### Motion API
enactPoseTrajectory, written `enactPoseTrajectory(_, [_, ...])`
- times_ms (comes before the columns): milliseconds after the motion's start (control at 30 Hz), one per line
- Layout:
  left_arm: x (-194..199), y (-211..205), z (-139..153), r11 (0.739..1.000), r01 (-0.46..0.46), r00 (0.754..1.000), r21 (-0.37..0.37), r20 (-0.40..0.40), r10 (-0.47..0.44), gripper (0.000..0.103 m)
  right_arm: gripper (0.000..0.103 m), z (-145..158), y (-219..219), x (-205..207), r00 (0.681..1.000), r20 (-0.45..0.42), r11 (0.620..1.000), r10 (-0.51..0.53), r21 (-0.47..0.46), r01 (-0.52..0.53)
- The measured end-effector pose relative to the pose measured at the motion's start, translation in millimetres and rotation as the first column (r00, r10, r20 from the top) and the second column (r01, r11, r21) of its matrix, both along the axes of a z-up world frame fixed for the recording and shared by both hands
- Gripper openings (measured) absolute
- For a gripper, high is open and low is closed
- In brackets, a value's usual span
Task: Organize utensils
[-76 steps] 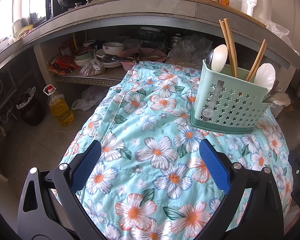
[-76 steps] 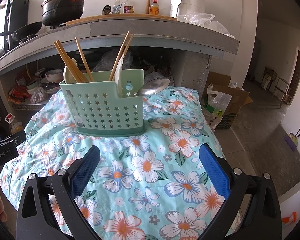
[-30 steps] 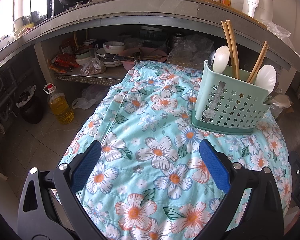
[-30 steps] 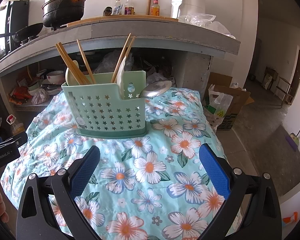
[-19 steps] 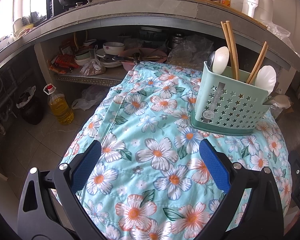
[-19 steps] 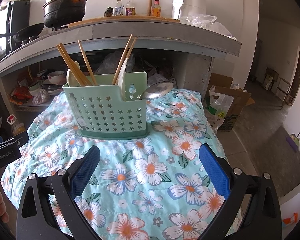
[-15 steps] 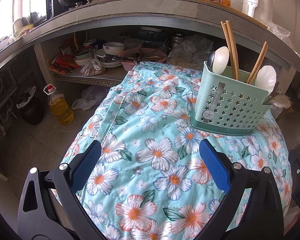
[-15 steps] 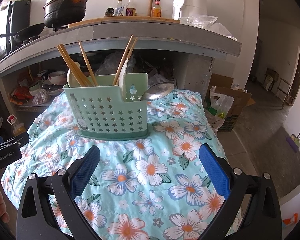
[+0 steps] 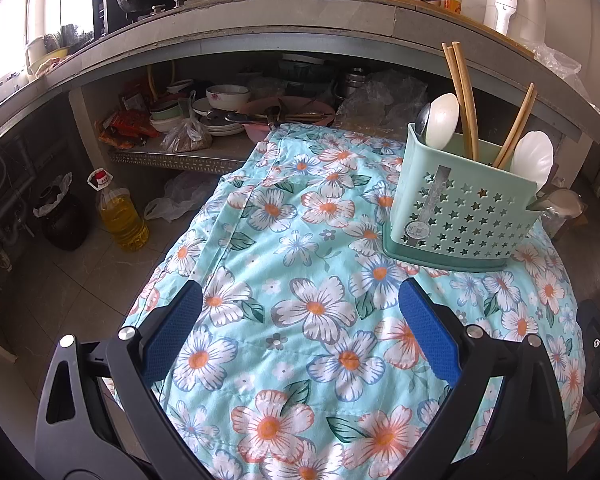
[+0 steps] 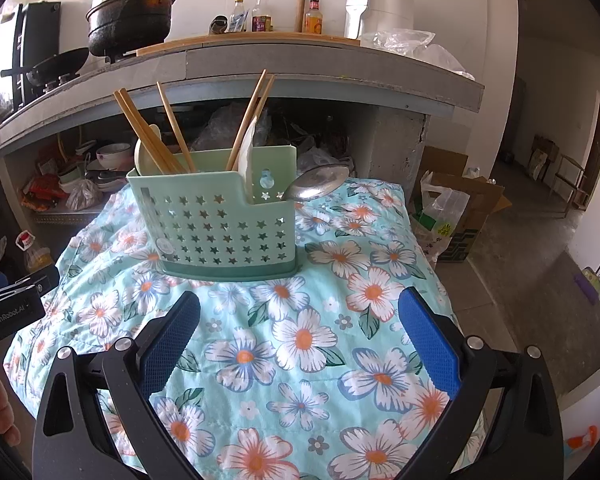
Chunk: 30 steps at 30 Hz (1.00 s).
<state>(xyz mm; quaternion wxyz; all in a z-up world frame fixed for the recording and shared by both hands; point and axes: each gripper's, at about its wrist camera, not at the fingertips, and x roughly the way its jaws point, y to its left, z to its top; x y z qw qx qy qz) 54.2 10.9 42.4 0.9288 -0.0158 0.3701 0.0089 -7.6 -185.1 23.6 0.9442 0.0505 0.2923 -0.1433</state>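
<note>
Toward far right corner of floral cloth (image 9: 316, 308) stands green utensil caddy (image 10: 220, 220), upright, holding wooden chopsticks (image 10: 148, 136), white spoons (image 9: 440, 120) and metal spoon (image 10: 316, 188) (bowl poking over caddy's right end). Left gripper (image 9: 300, 332) hovers over cloth, jaws wide apart, holding nothing. Right gripper (image 10: 298, 336) likewise spread and bare, near caddy's front, not touching.
</note>
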Motion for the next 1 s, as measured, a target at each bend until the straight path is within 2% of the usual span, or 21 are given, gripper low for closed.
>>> enactPoseTrajectory(700, [2.3, 1.4, -0.5, 1.000, 0.002, 1.000, -0.001, -0.002, -0.002, 0.095, 0.096, 0.5, 1.4, -0.6, 1.000, 0.002, 1.000, 0.001, 0.006, -0.001])
enactPoseTrajectory(1000, [1.9, 3.9, -3.8, 1.000, 0.000, 1.000, -0.024, -0.021, -0.001, 0.095, 0.096, 0.6, 1.0, -0.9, 1.000, 0.002, 1.000, 0.001, 0.009, -0.001])
